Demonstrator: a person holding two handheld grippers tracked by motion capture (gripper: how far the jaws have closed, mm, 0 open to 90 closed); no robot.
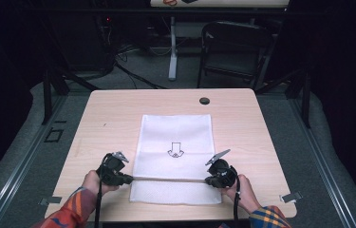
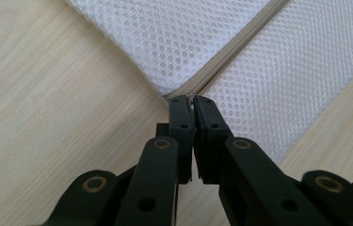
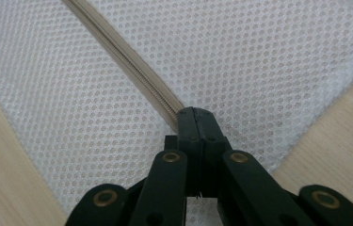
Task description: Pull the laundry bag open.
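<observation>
High view: a white mesh bag (image 1: 173,142) lies flat on the wooden desk (image 1: 104,118), a gripper at each end of its near zipper (image 1: 168,179).

Left gripper view: the left gripper (image 2: 192,100) is closed at the zipper's left end, perhaps pinching it.

Right gripper view: the right gripper (image 3: 194,112) is closed on the beige zipper.

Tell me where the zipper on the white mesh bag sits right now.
In the high view the zipper crosses the white mesh bag near its front edge, spanning between the left gripper and the right gripper.
</observation>
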